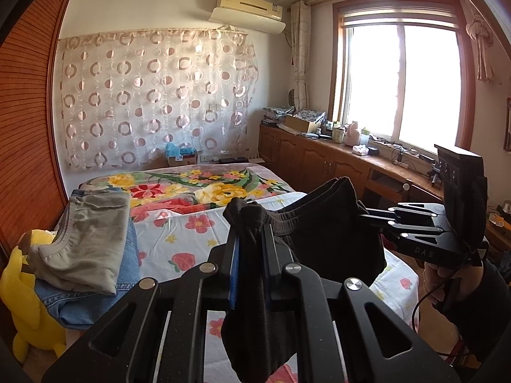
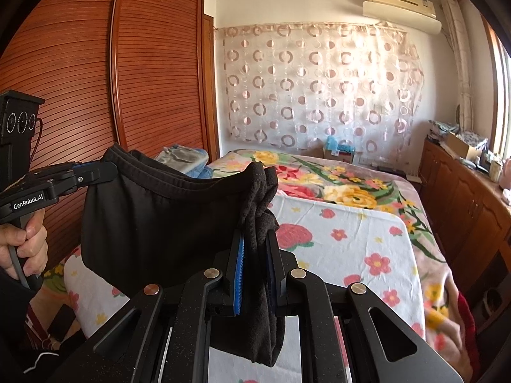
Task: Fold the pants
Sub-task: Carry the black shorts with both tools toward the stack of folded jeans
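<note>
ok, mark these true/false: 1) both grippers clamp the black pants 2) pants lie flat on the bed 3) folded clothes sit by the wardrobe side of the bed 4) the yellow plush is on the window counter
1. True: left gripper and right gripper are each shut on the black pants.
2. False: the pants hang in the air between the grippers, above the bed.
3. True: a stack of folded clothes lies there.
4. False: the yellow plush sits beside that stack, opposite the window side.
</note>
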